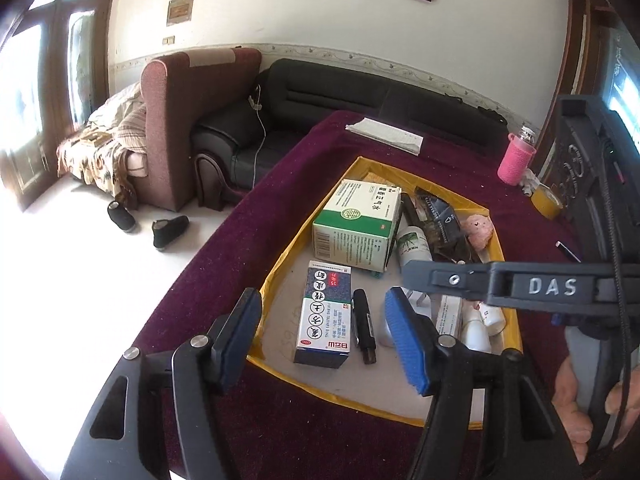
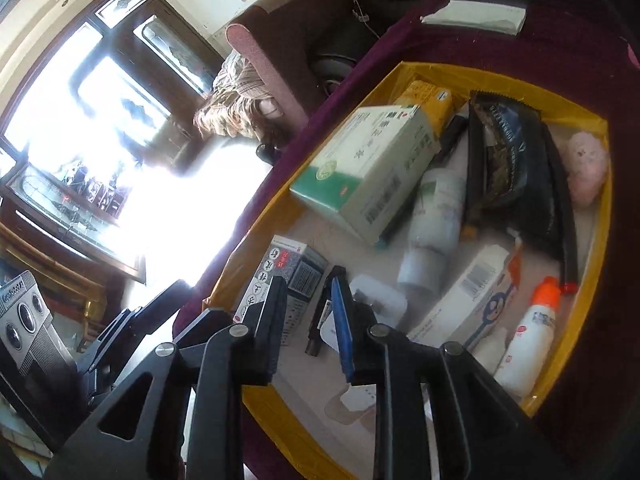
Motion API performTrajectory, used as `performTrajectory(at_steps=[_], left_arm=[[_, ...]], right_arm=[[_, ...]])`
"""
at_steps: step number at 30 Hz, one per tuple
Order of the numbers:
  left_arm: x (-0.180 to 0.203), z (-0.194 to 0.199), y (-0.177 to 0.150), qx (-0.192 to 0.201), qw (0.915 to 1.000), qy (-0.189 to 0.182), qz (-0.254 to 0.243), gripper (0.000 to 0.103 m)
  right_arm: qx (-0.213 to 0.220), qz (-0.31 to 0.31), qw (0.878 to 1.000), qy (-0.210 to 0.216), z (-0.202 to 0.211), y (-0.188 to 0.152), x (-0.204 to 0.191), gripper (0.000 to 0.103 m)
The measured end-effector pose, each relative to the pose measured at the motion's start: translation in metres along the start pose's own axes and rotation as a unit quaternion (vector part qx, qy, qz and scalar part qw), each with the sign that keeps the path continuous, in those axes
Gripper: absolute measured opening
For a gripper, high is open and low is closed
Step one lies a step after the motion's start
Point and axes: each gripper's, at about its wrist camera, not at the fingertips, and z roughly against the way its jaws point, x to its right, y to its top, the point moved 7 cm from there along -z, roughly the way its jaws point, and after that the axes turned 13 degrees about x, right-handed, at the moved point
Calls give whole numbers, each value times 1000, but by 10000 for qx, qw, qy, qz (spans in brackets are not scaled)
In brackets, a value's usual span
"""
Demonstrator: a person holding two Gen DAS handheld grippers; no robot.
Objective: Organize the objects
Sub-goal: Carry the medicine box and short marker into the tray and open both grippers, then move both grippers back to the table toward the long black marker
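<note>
My left gripper (image 1: 324,328) hung open above the blue box (image 1: 325,314); my right gripper (image 2: 310,316) stood slightly parted, empty; best to square the box beside the pen (image 1: 365,326)

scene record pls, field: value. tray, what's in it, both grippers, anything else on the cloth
surface: dark red cloth
tray: yellow-rimmed tray, on the cloth
in tray: green-white box; blue-white box; black pen-like item beside it; white bottle; black packet; pink soft item; orange-capped bottle
left gripper: open, nothing held, over the tray's near end
right gripper: slightly open, nothing gripped
outside tray: folded paper; pink-sleeved bottle; tape roll
</note>
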Motion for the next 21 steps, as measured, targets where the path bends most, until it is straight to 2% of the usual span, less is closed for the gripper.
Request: performTrajectory(at_steps=[2,4,8,13,16,21], left_arm=[[6,3,1,34,9998,157,-74,60],[14,6,2,65,9994,302,-128,60],[34,8,-3,-29,9990,405,-202,60],[65,16,-8,-28,9965,564,-619,60],[84,22,-10,-27,9947,573,-854,60],[116,31,-12,-9,9913,541,-1197,60]], right_arm=[[318,-7,9994,-114,18,11,6,44],[636,-72,9977,-202,37,20,14,51],[1125,-84,9919,-585,71,19,35,52],[1396,170,9820,-1261,92,-1,66,53],[1437,184,9786,-1461,97,-12,77,53],[1576,77,9763,-1480,128,-21,89,53]])
